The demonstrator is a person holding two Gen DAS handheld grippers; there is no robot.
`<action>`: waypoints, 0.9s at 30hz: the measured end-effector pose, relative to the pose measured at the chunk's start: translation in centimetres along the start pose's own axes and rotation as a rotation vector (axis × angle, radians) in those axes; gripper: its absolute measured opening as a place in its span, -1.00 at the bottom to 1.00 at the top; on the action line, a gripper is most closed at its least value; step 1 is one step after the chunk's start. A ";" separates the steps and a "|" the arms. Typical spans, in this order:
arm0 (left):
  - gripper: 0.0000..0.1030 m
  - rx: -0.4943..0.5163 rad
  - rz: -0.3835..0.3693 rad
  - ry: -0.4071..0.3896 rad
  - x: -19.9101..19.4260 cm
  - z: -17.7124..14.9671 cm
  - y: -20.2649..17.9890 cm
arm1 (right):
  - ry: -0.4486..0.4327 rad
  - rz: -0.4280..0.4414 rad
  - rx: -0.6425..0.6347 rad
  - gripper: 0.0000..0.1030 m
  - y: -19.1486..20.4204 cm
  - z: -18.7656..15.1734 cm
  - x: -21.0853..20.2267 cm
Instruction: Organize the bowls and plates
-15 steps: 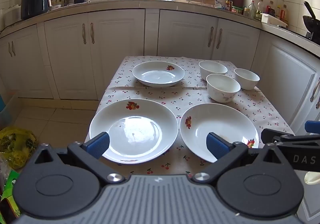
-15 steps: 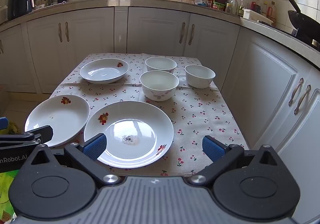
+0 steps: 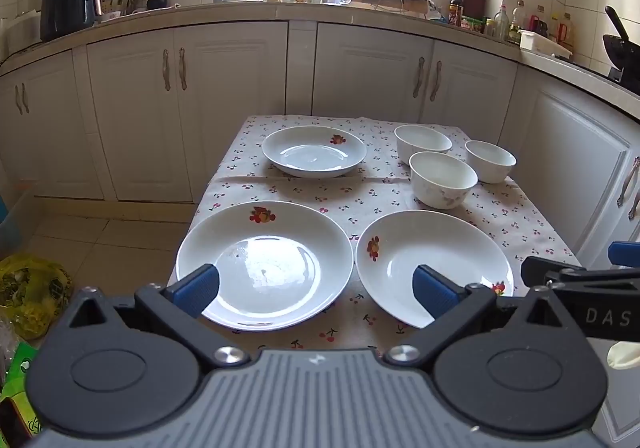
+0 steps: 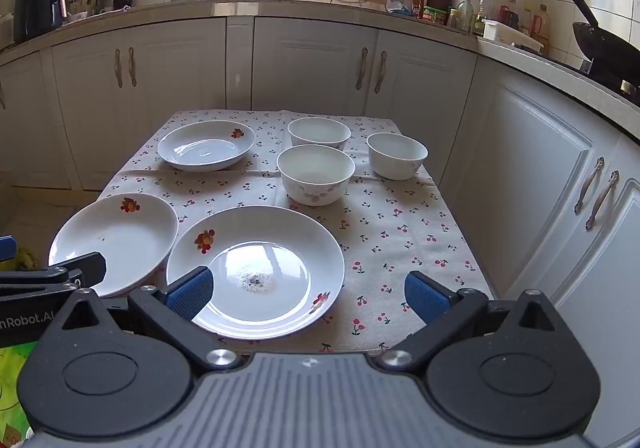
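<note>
Plates: near-left plate [image 3: 264, 264] and near-right plate [image 4: 256, 268] side by side at the table's [image 4: 400, 248] near edge, far plate [image 3: 314, 151] at back left; three bowls [image 4: 316, 177] cluster back right. Left gripper [image 3: 316, 288] and right gripper [image 4: 306, 290] hover above the near edge, jaws spread wide, nothing held

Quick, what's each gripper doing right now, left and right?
Left gripper: open, holding nothing, above the near plates.
Right gripper: open, holding nothing.
</note>
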State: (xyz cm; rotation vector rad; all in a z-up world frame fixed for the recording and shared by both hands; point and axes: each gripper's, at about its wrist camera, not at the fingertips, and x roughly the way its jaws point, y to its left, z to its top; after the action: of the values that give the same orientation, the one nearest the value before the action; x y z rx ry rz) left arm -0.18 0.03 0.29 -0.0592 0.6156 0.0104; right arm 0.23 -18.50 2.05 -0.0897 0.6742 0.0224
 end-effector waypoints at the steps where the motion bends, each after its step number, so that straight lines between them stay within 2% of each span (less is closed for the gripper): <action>1: 0.98 0.000 0.000 0.000 0.0 0.0 -0.1 | -0.001 0.000 0.000 1.00 -0.1 0.0 -0.2; 27: 0.98 -0.002 -0.005 -0.007 -0.1 0.1 -0.1 | -0.017 -0.018 0.004 1.00 0.1 -0.1 -0.4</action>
State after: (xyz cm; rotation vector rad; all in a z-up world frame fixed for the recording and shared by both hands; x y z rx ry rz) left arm -0.26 -0.04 0.42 -0.0628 0.6084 0.0069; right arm -0.17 -18.43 2.18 -0.0917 0.6567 0.0048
